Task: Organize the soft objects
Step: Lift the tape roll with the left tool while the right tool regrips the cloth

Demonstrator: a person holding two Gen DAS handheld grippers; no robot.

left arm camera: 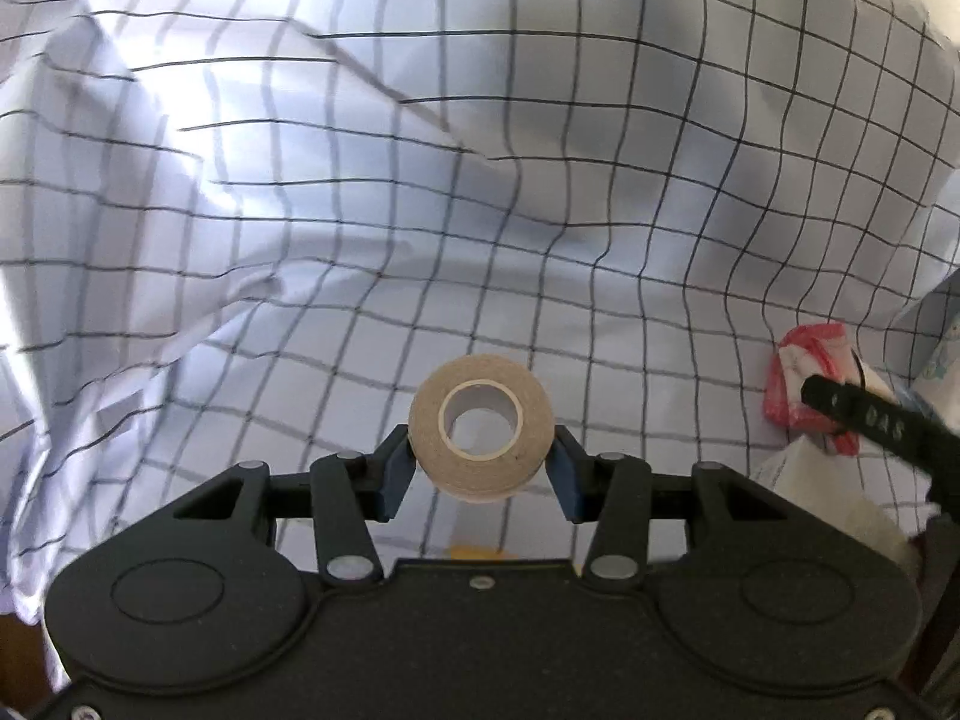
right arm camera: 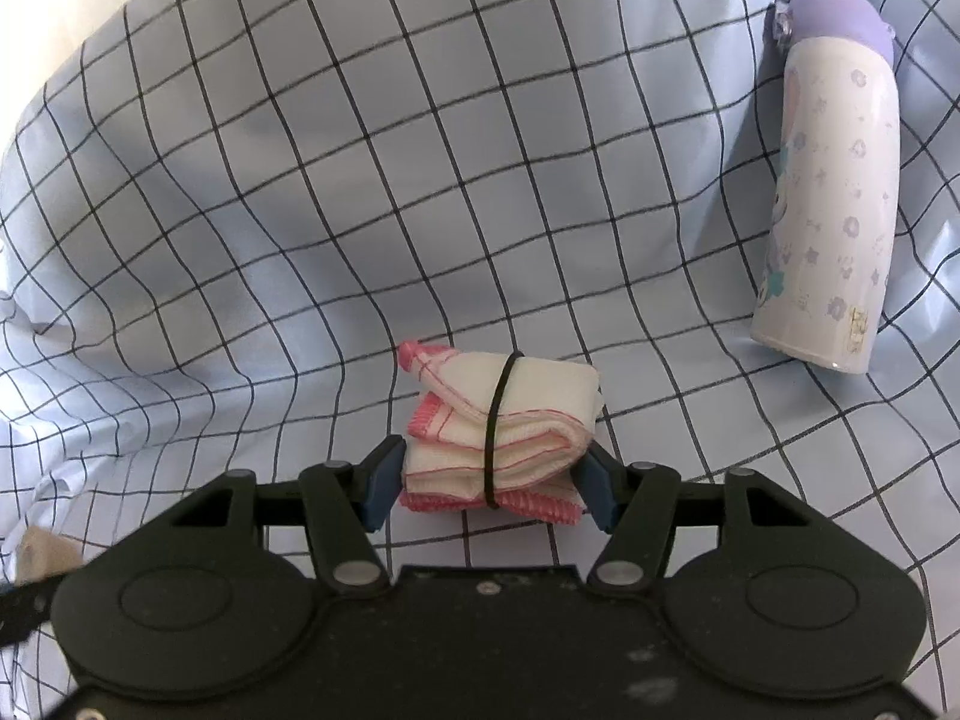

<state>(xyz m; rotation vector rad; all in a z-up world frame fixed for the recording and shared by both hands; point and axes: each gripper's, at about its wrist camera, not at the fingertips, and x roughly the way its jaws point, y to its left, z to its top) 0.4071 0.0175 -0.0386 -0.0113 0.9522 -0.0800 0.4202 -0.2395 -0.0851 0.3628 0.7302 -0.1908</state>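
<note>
1. The left claw [left arm camera: 480, 468] was pinching the tape roll [left arm camera: 480, 427] across its outer rim, blue pads pressed on either side, the roll's hole facing the camera; the roll sat between the fingers, above the checked sheet [left arm camera: 600, 150], and whether it touched the sheet could not be told.
2. The roll looked light and fairly firm, springy at the wound edge rather than limp; a grip across the rim as shown should hold, though the round sides could let it pivot or slip if the pinch loosened.
3. At the left view's right edge part of the cloth bundle [left arm camera: 804, 384] showed, with a black finger of the other claw in front of it.
4. The right claw [right arm camera: 489, 474] was pinching the bundle [right arm camera: 504, 426] at its two ends, pads against the folded layers; the bundle, white with red stitching and bound by a black band [right arm camera: 497, 426], lay low over the sheet [right arm camera: 360, 180] just ahead of the claw.
5. The bundle looked soft, light and compressible; gripping it near the band, where the folds are held tight, seemed safest, since loose corners could sag or pull out.
6. Far right, a bottle [right arm camera: 831, 180] with a purple cap lay on the sheet, well apart from the bundle; it looked rigid and was untouched.
</note>
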